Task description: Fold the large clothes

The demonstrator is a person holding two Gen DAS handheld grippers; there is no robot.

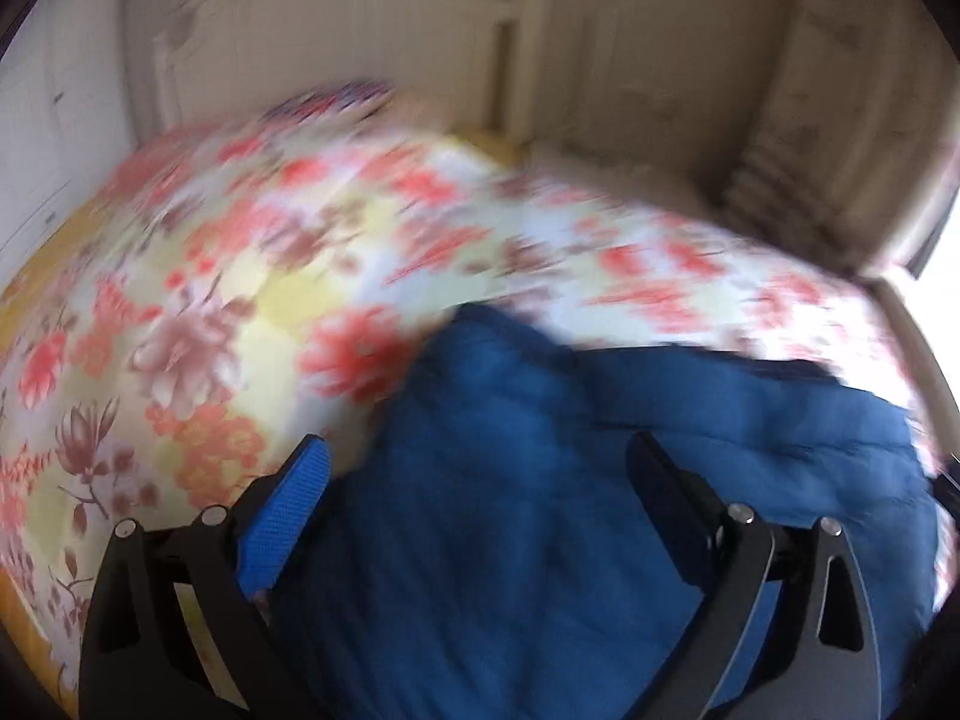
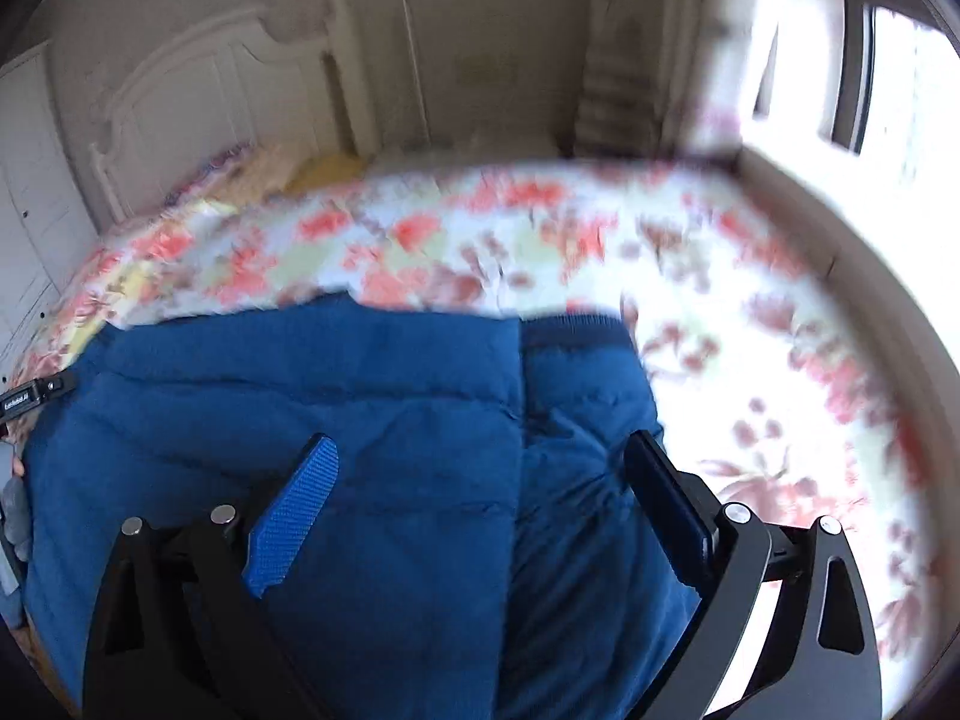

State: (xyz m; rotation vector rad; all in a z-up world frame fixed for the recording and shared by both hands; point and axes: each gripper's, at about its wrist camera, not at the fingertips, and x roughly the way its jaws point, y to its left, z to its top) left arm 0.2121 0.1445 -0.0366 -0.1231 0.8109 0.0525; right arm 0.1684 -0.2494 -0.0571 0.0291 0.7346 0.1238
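1 blue quilted jacket (image 1: 540, 480) on floral bed (image 1: 210, 300), under both released grippers: left gripper (image 1: 480, 480), right gripper (image 2: 480, 480). Only right view shows window (image 2: 888, 60) and ribbed cuff (image 2: 570, 327).

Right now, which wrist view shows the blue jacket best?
The right wrist view: the jacket fills the lower frame, fairly sharp, with its quilting, a lengthwise fold edge and its far edge on the floral bedspread visible. The left wrist view shows the jacket more blurred, with its right part cut off by the frame.
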